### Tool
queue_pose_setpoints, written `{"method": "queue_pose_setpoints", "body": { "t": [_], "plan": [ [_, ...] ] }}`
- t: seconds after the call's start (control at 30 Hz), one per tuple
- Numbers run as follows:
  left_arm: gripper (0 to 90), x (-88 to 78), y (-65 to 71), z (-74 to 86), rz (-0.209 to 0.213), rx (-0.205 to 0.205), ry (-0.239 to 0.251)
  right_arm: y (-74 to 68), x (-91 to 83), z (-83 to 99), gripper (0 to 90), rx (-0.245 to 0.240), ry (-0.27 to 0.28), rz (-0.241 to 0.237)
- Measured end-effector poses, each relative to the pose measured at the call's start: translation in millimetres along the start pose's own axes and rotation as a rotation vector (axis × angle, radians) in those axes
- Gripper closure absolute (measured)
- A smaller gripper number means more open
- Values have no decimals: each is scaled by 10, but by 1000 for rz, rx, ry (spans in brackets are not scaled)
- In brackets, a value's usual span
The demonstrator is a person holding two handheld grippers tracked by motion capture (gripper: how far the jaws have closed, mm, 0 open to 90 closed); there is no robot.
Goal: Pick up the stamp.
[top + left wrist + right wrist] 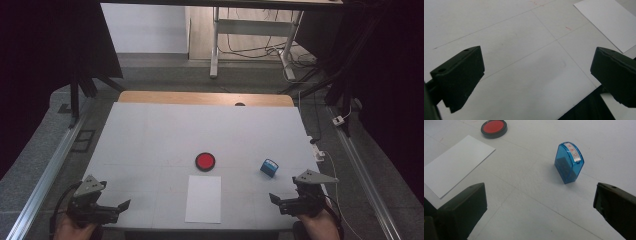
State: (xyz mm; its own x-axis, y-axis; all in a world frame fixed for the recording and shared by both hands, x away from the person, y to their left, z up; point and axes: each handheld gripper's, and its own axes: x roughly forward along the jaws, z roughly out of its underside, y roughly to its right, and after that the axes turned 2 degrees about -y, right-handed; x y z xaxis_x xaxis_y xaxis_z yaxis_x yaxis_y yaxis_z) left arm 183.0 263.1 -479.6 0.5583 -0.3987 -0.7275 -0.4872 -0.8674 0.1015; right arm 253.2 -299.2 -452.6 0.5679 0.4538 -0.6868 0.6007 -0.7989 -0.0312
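A small translucent blue stamp (269, 168) (569, 162) stands upright on the white table (150, 135), right of centre. A round red ink pad (205, 161) (494, 128) in a black case lies at the table's middle. Just in front of it a white sheet of paper (203, 198) (609, 22) (454, 166) lies flat. My left gripper (120, 207) (536, 72) is held at the front left corner, open, with bare table between its jaws. My right gripper (277, 202) (539, 207) hovers open at the front right, a short way in front of the stamp and apart from it.
The table's front edge (584, 100) runs just under both grippers. A wooden strip (205, 98) borders the far edge. Beyond stand a desk frame (215, 45) and loose cables (300, 60) on the floor. Metal rails (45, 175) flank the table.
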Motion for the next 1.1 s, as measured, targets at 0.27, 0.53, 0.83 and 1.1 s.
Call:
{"method": "queue_pose_setpoints", "body": {
  "t": [0.27,0.53,0.83,1.1],
  "plan": [
    [0,26,-13,-17,25,9,-14,8,3,-59,0,-30,15,20],
    [0,20,-27,-19,42,21,9,13,65,-110,0,-42,20,11],
    [0,16,-37,-16,55,16,11,37,169,-199,0,-56,30,15],
    [0,22,-41,-18,59,12,7,83,303,-258,0,-63,-12,17]
  ]
}}
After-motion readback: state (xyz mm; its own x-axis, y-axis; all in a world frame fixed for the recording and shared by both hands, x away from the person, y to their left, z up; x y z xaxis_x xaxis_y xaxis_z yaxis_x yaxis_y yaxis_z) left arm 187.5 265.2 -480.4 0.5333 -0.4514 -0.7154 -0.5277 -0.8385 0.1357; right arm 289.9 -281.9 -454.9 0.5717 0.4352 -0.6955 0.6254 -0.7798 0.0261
